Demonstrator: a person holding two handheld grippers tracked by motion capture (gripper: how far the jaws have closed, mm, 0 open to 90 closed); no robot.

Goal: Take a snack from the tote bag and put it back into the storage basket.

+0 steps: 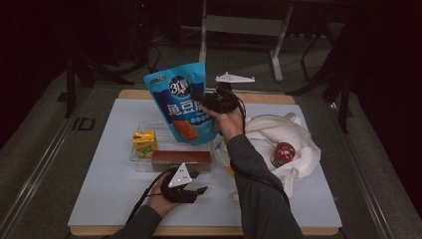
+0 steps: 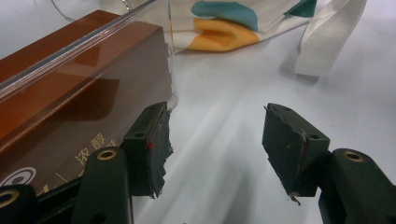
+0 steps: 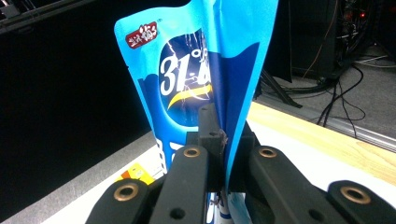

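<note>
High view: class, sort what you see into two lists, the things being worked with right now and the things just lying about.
In use:
- blue snack pouch, pinched in the right tongs
- clear tray it hangs above
- left tongs, open beside the brown box

Lying about:
- yellow carton
- white cloth bag
- red-lidded tin
</note>
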